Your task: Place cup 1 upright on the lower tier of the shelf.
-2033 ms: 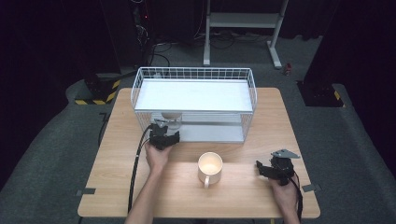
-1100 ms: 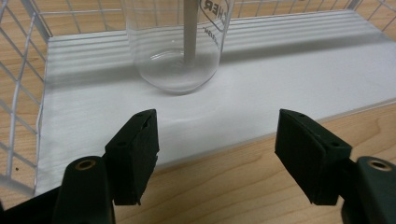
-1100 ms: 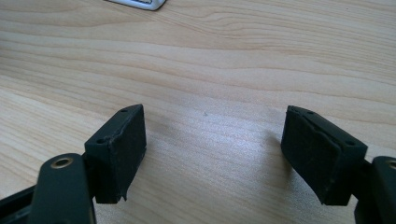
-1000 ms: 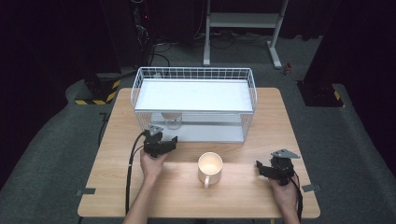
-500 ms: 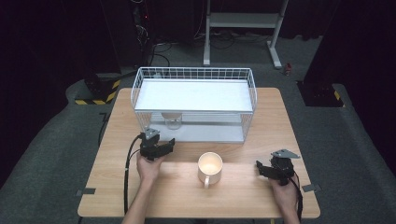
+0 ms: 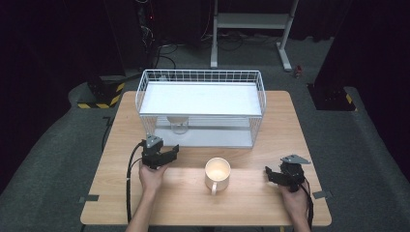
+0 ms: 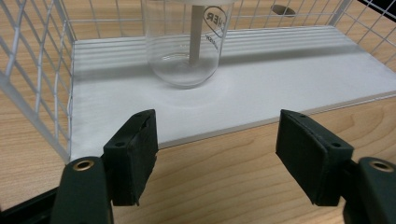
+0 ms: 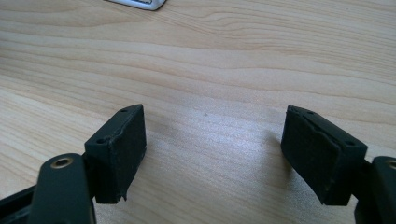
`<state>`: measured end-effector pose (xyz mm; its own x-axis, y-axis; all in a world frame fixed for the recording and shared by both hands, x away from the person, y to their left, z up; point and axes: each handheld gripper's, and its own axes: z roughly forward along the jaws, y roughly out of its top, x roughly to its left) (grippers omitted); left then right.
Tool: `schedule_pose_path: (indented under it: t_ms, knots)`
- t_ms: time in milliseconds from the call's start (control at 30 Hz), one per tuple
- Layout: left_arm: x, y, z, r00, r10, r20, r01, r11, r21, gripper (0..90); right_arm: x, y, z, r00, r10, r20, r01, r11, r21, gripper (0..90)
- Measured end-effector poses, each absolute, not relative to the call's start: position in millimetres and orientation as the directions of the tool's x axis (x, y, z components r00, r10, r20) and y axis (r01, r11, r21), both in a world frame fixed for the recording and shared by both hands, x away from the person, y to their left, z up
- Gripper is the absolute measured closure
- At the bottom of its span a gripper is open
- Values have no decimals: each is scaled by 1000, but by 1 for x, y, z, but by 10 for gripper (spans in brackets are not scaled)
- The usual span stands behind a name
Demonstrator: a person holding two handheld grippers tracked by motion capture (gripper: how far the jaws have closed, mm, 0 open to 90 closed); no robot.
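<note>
In the high view, a white wire rack [image 6: 200, 104] stands on the far half of the wooden table [image 6: 251, 203]. Under its upper shelf, toward the rack's left end, a clear glass jar [image 6: 178, 124] sits on the lower white board. A cream mug [image 6: 217, 173] stands on the bare wood in front of the rack, near its middle, handle pointing toward the person. The left gripper [image 6: 167, 153], held in a hand [image 6: 151, 177], lies in front of the rack's left end, its jaws spread and holding nothing. The right gripper [image 6: 270, 174] rests in front of the rack's right end, well apart from the mug.

In the left gripper view, the left gripper [image 7: 217, 158] has its jaws wide apart over the wood just before the rack's board [image 7: 289, 81], with nothing between them. The jar [image 7: 187, 42] stands upright on that board beyond the jaws, apart from them.

In the right gripper view, the right gripper [image 8: 215, 154] is likewise wide open and empty above the tabletop [image 8: 210, 70].
</note>
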<state>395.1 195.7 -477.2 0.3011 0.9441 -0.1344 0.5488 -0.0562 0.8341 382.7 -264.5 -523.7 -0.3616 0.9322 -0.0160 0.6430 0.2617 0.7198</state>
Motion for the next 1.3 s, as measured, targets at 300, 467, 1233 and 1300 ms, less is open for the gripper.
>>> schedule_pose_path:
  t_ms: [300,467,1233,1300]
  knots:
    - [387,200,-479,306,943,-129,549,-64,834,297,383,-265,-524,-362,932,-16,643,262,720,226]
    - [382,200,-475,314,941,-127,536,-65,842,298,383,-265,-524,-361,932,-16,643,262,720,226]
    - [361,207,-474,313,941,-129,520,-56,852,297,383,-265,-524,-362,932,-16,643,262,720,226]
    - [360,208,-475,311,941,-132,520,-52,852,297,383,-265,-524,-362,932,-16,643,262,720,226]
